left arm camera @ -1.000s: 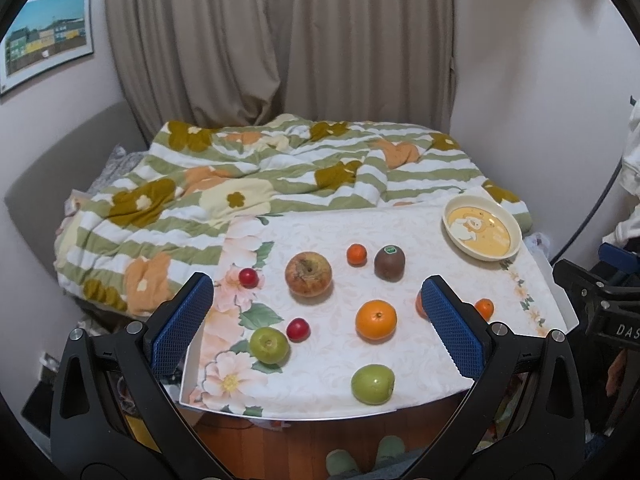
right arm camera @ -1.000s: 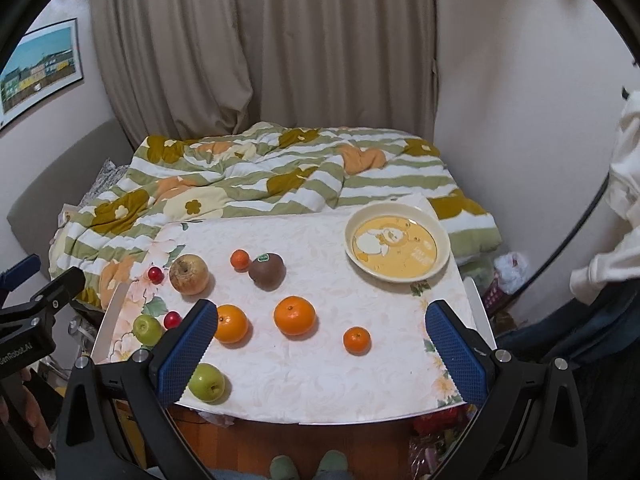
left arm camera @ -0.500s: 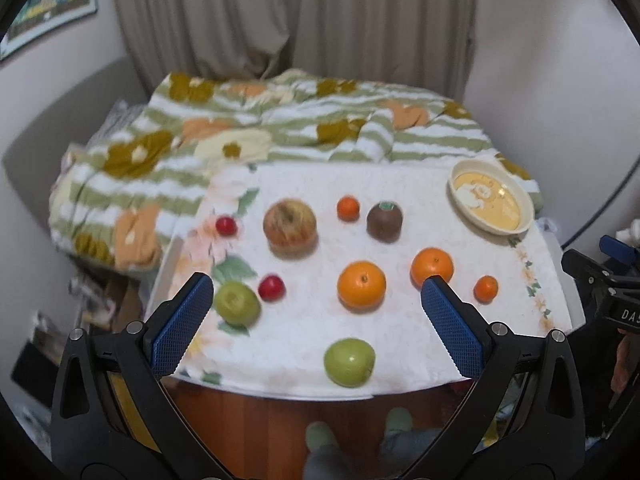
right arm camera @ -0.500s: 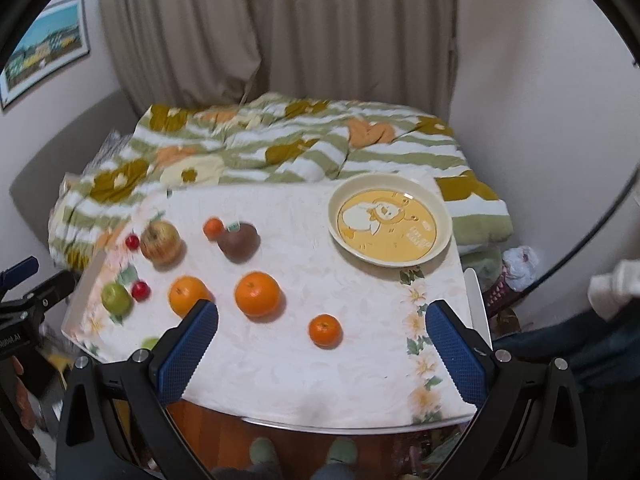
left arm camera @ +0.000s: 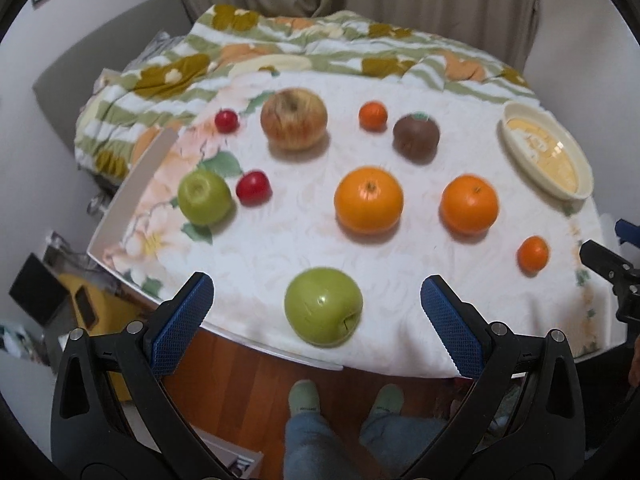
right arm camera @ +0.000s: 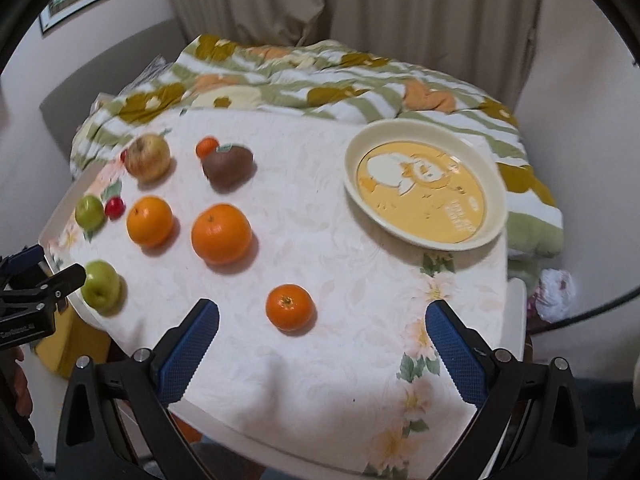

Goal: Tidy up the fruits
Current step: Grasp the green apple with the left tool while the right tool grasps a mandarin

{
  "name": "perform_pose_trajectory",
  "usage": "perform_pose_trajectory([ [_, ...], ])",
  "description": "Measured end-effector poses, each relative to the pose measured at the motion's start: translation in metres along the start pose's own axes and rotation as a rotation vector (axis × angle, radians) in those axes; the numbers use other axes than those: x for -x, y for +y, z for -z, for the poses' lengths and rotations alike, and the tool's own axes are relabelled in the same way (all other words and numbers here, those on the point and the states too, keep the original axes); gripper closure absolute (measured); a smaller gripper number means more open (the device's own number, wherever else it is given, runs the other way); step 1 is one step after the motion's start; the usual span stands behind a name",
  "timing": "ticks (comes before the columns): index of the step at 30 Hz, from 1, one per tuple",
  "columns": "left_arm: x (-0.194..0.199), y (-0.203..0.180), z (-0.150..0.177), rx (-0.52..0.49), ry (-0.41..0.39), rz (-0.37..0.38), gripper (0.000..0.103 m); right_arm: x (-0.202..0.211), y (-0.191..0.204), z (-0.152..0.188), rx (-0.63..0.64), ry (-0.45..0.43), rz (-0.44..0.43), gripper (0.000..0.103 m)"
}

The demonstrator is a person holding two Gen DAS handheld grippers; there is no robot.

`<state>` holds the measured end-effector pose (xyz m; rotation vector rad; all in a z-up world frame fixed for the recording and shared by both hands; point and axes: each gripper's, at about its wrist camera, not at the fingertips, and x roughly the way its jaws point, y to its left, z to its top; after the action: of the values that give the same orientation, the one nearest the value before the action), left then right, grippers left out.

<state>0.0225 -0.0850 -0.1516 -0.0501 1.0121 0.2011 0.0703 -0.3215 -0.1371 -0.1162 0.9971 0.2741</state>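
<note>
Fruit scattered on a floral tablecloth [right arm camera: 360, 300], both grippers spread wide and holding nothing.

Left gripper [left arm camera: 316, 300] frames a blurred green apple [left arm camera: 323, 306]; right gripper [right arm camera: 322, 316] frames a small mandarin [right arm camera: 289, 306]. Yellow plate [right arm camera: 424, 154] sits bare; a cherry [right arm camera: 123, 155] hides behind the russet apple [right arm camera: 147, 157].

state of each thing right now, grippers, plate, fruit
left gripper: open, holding nothing
right gripper: open, holding nothing
plate: empty, upright on the tablecloth
near green apple: loose on the cloth, between the left gripper's fingers
small mandarin: loose, ungripped
</note>
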Motion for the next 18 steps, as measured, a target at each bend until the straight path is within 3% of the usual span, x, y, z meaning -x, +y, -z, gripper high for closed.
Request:
perform_pose_trajectory([
  [3, -0.016, -0.005, 0.006, -0.001, 0.015, -0.031, 0.000, -0.013, -0.001, 0.002, 0.032, 0.011, -0.019, 0.003],
  [8, -0.037, -0.008, 0.014, 0.005, 0.050, -0.055, 0.010, -0.034, 0.003, 0.006, 0.081, 0.042, -0.051, 0.017],
  [10, -0.043, -0.009, 0.016, 0.004, 0.057, -0.062, 0.019, -0.041, 0.005, 0.007, 0.100, 0.057, -0.067, 0.018],
  [14, -0.053, -0.010, 0.019, 0.014, 0.076, -0.062, 0.025, -0.050, 0.009, 0.009, 0.128, 0.074, -0.084, 0.029],
  [16, -0.056, -0.009, 0.019, 0.029, 0.089, -0.052, 0.037, -0.054, 0.009, 0.009, 0.137, 0.081, -0.085, 0.031],
  [18, -0.058, -0.009, 0.021, 0.033, 0.093, -0.056, 0.040, -0.057, 0.009, 0.010, 0.139, 0.085, -0.086, 0.033],
])
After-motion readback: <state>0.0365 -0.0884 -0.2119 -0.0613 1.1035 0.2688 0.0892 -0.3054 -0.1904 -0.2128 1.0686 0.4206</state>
